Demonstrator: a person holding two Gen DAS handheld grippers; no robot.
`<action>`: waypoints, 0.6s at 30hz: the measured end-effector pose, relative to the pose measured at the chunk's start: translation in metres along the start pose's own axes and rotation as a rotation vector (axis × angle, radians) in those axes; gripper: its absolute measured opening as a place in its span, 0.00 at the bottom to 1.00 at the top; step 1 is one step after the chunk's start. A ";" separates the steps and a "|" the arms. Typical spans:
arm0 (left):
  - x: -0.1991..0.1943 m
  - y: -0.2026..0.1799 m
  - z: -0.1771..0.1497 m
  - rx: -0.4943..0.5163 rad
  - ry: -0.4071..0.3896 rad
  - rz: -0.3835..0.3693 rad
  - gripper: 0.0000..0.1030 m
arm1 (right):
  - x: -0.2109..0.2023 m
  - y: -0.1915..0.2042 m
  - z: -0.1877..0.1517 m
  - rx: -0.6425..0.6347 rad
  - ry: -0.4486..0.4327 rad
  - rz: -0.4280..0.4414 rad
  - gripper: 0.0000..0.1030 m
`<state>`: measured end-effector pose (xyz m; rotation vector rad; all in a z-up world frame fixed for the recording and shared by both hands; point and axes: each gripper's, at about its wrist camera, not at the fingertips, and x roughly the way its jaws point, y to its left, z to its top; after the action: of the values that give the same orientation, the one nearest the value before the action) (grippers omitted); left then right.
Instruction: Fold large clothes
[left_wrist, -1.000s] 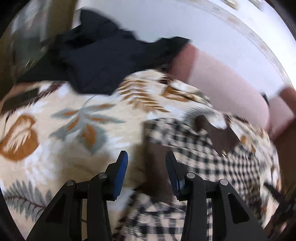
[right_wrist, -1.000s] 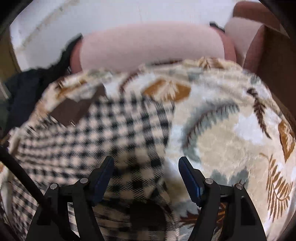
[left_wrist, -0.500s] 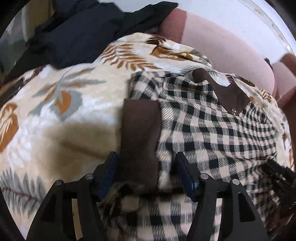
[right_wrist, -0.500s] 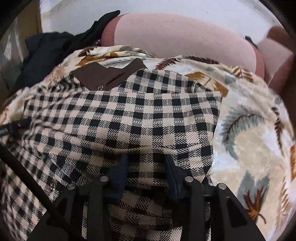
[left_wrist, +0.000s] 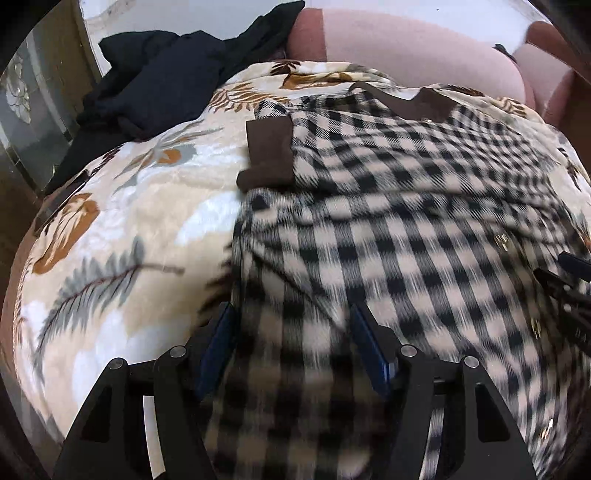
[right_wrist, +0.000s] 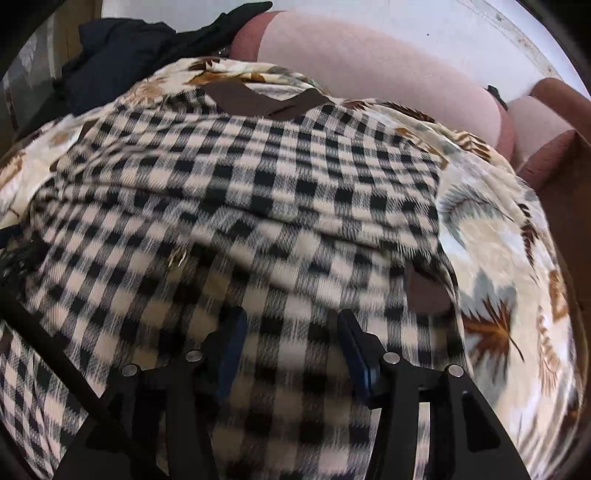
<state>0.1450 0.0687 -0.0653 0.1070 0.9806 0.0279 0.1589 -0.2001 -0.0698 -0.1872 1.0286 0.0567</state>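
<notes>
A black-and-cream checked coat (left_wrist: 388, 229) with a brown collar (left_wrist: 410, 103) and brown cuff (left_wrist: 269, 151) lies spread on a leaf-print blanket (left_wrist: 122, 229). It also fills the right wrist view (right_wrist: 258, 206), collar (right_wrist: 258, 99) at the far end. My left gripper (left_wrist: 291, 332) has its jaws around the coat's near left edge, with fabric bunched between them. My right gripper (right_wrist: 288, 332) has its jaws around the coat's near hem on the right, also with fabric between them. Both views are blurred by motion.
A dark navy garment (left_wrist: 166, 85) lies heaped at the far left of the blanket. A pink sofa back (left_wrist: 406, 51) runs behind, with a brown armrest (right_wrist: 554, 122) at the right. A glass-fronted cabinet (left_wrist: 26, 110) stands at the left.
Both grippers have pulled back toward me with the coat's near edge; the coat now looks longer and more stretched out. A second ago both grippers were open and empty over the blanket.
</notes>
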 end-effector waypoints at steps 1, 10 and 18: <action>-0.003 0.001 -0.005 -0.006 0.003 -0.001 0.63 | -0.003 -0.003 -0.006 0.032 0.012 0.009 0.57; -0.032 0.009 -0.044 -0.039 0.012 -0.018 0.65 | -0.030 -0.024 -0.046 0.169 0.047 0.093 0.66; -0.066 0.021 -0.078 -0.062 0.037 -0.075 0.65 | -0.062 -0.014 -0.092 0.133 0.014 0.072 0.70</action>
<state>0.0440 0.0910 -0.0518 0.0126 1.0189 -0.0087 0.0512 -0.2281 -0.0614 -0.0291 1.0488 0.0525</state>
